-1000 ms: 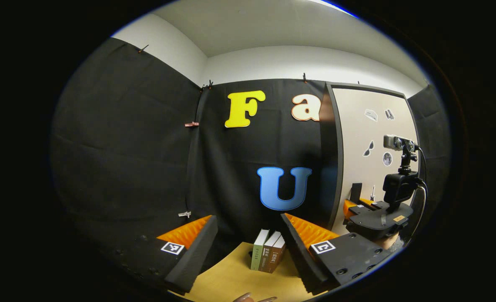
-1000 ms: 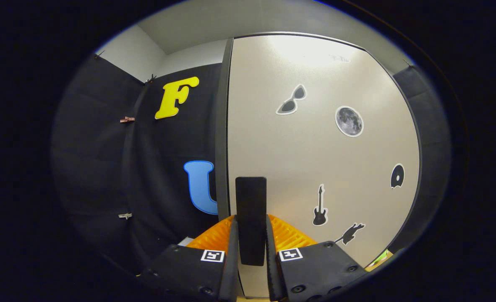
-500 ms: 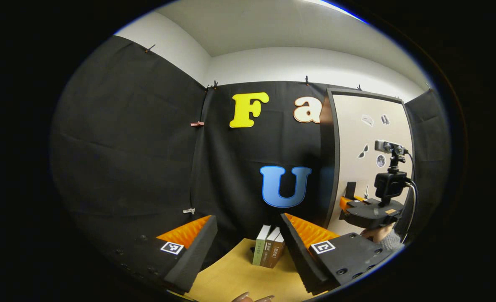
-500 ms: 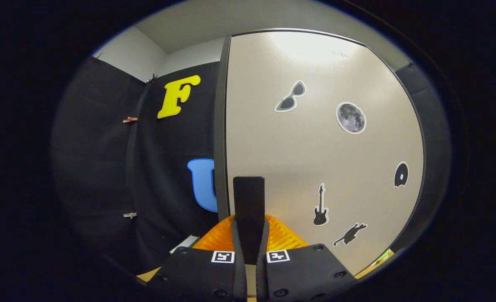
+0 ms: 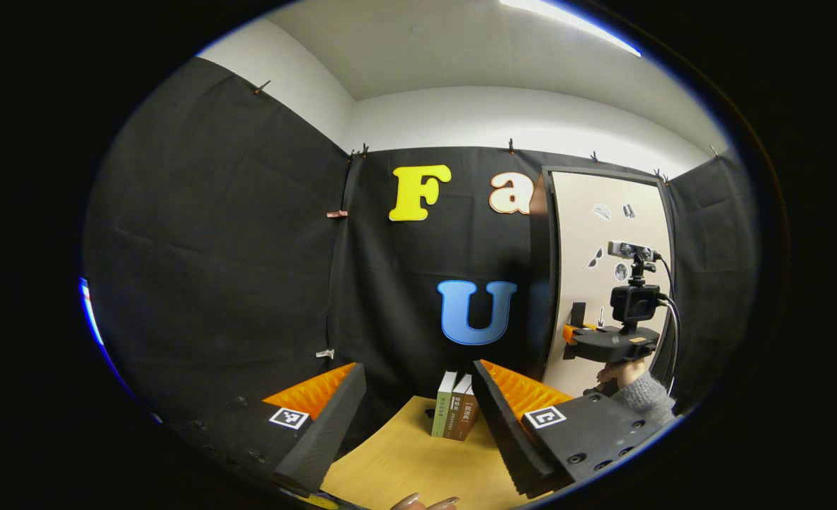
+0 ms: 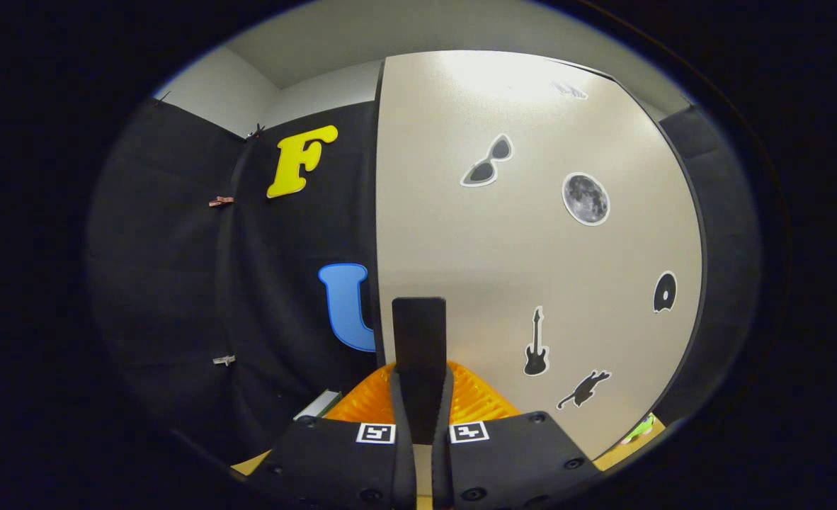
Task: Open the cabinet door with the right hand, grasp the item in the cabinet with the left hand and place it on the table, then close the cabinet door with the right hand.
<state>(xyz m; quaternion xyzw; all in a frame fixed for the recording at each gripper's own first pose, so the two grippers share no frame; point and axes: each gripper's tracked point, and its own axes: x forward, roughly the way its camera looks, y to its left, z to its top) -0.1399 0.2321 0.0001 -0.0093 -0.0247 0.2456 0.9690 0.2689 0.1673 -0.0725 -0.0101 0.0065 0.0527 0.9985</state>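
A: Item one, right claw [image 6: 422,425]: fingers together, clamped on the dark upright handle [image 6: 419,354] directly ahead of it. Item two, cabinet door [image 6: 532,234]: pale, stickered, just beyond the handle. Step judged: opening, at its start.

B: Left claw [image 5: 411,418]?

A: Fingers apart, holding nothing. Beyond it, worktop [image 5: 404,460], then standing books [image 5: 455,414] at the far edge; off to its right, well apart, the right claw at the door.

B: Next move?

A: Likely a pull on the handle, swinging the door out.

B: And the item?

A: Behind the door, by the task; interior hidden. Hinge side: cannot tell. Something green at the door's lower right corner [image 6: 638,428]: unidentified.
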